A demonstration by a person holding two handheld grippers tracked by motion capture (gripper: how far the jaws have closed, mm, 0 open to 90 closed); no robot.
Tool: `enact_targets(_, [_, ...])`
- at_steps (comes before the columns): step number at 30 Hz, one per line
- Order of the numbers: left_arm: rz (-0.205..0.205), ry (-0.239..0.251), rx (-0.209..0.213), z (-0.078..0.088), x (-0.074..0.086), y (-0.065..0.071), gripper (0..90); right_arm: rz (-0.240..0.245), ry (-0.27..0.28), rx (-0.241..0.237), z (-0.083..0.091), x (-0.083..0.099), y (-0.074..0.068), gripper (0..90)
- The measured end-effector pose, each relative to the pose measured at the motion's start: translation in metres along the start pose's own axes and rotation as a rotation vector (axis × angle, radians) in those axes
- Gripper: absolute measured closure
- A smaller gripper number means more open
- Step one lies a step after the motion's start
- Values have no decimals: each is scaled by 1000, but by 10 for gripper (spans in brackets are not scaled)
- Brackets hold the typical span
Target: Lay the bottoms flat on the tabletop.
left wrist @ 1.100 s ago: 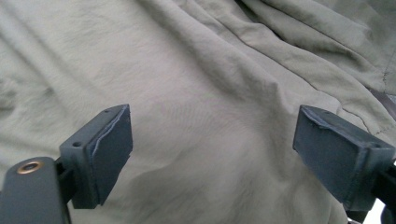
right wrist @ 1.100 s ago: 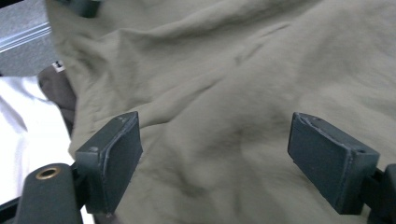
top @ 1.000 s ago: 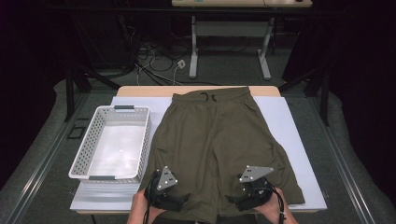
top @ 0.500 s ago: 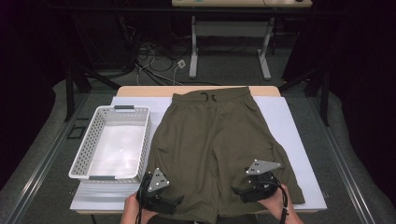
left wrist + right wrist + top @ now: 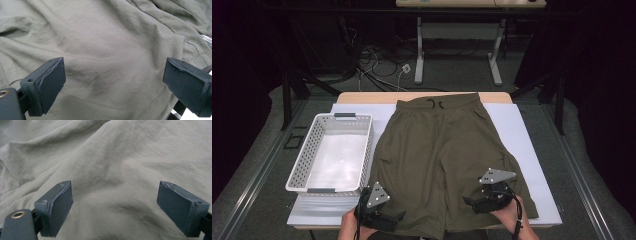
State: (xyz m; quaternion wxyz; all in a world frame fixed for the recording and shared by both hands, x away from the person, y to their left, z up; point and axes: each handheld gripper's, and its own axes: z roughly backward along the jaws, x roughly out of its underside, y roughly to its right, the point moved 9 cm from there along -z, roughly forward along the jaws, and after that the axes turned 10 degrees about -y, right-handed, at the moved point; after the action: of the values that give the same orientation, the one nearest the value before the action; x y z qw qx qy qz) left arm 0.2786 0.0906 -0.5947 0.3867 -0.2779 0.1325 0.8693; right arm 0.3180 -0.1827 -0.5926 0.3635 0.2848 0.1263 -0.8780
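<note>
Olive-green cloth, a pair of shorts (image 5: pixel 447 160), lies spread flat on the bench (image 5: pixel 532 150), waistband at the far edge and leg hems nearest the person. The left gripper (image 5: pixel 398 216) and right gripper (image 5: pixel 468 202) each sit at a leg hem; both pairs of jaws stand wide, cloth below and ahead of them but nothing pinched, and the right jaws have just been opening. This looks like the start of a fold: next, each pair must close on a hem edge. Outward of the left jaws, the white basket (image 5: pixel 307 170) holds nothing.
</note>
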Motion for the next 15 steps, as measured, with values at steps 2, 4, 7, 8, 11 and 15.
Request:
enact_targets(2, [-1,8,-4,1,-1,-1,40,-3,-8,5,0,1,2,115])
enact_targets(4, [3,0,-12,2,1,-2,40,-8,-4,10,0,1,4,112])
enact_targets(7, [15,-3,-13,5,5,-2,41,-9,-1,16,0,0,7,109])
enact_targets(8, [18,-8,-15,6,7,-2,42,-18,-3,17,1,0,7,109])
enact_targets(11, [20,-15,-20,8,11,-4,42,-7,-2,21,2,-1,9,110])
enact_targets(15, [28,-18,-19,10,14,-5,44,-20,-1,25,1,-1,10,109])
